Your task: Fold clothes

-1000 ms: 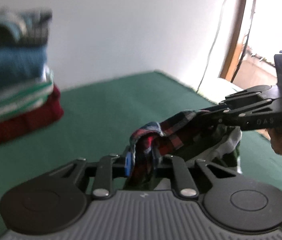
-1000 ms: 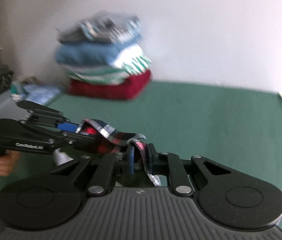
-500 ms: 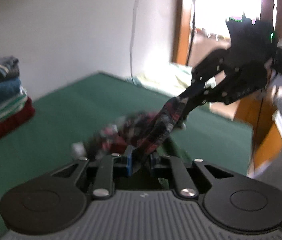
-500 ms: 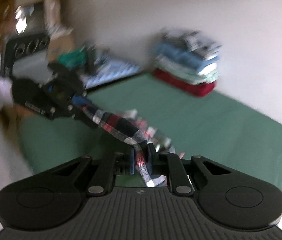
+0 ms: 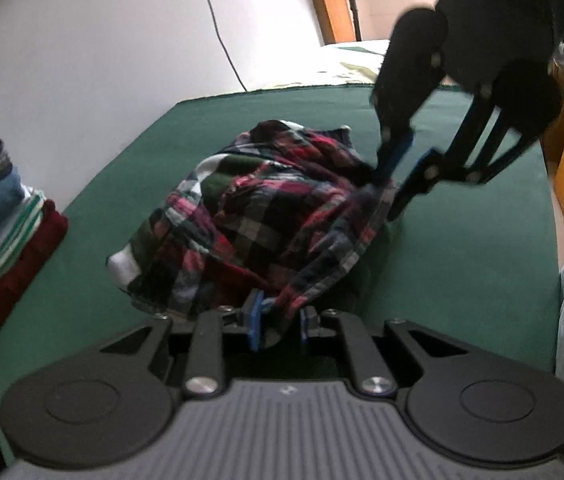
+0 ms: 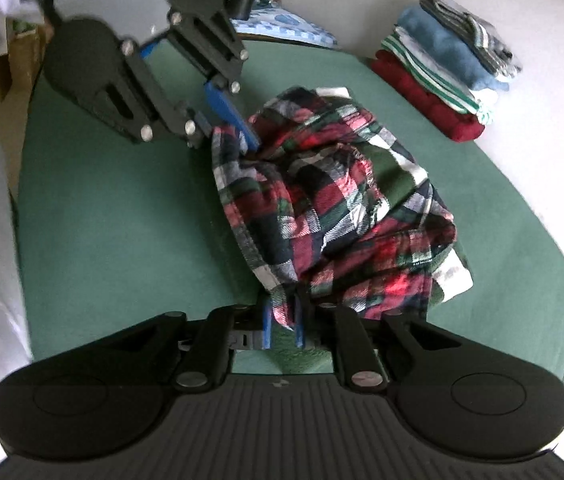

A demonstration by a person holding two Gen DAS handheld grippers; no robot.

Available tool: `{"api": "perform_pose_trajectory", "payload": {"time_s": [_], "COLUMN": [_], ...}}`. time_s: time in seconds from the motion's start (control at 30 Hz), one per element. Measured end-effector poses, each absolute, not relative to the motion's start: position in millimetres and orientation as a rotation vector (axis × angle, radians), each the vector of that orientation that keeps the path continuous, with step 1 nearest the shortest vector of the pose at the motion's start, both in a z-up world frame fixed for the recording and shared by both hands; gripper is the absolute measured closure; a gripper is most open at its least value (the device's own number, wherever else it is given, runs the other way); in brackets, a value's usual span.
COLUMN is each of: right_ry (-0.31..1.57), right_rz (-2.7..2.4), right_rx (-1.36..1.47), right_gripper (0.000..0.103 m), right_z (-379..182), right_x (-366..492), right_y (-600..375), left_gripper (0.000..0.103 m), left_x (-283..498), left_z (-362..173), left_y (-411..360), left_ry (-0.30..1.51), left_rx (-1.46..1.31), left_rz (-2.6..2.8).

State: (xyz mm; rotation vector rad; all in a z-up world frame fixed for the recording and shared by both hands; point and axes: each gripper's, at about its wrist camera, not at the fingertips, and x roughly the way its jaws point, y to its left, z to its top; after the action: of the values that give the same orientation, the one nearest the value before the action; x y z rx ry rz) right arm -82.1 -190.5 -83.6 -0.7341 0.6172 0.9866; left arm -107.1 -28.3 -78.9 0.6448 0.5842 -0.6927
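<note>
Now left gripper (image 5: pixel 276 326) clenched on hem of crumpled red-green plaid flannel shirt (image 5: pixel 265 208), centre frame; right gripper (image 6: pixel 282 322) loosening, jaws opening, cloth between pads.

A crumpled plaid shirt (image 6: pixel 334 208) lies on the green surface (image 6: pixel 121 220). Its near hem sits between the opening jaws of the right tool (image 6: pixel 282 326); the left tool (image 6: pixel 229 128) pinches the far edge. Beyond the shirt stands a stack of folded clothes (image 6: pixel 446 68).

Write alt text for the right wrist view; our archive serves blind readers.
Right gripper, jaws opening around an edge of a crumpled plaid shirt on a green table; the left gripper grips its far edge. Folded clothes stack behind.
</note>
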Motion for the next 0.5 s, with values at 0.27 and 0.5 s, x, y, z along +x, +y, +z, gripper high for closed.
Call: {"api": "perform_pose_trajectory", "payload": {"time_s": [0.27, 0.5], "right_ry": [0.573, 0.571], "right_rz": [0.939, 0.767], "right_rx": [-0.401, -0.325], "right_gripper": [0.069, 0.070], "right_z": [-8, -57], "right_x": [-57, -16], "right_y": [-212, -173], "left_gripper": [0.091, 0.081], "left_x": [-109, -114], "left_z": [-79, -75], "left_y": [-28, -27], "left_ry": [0.563, 0.574], "left_rx": [0.680, 0.671], "left_rz": [-0.695, -0.688]}}
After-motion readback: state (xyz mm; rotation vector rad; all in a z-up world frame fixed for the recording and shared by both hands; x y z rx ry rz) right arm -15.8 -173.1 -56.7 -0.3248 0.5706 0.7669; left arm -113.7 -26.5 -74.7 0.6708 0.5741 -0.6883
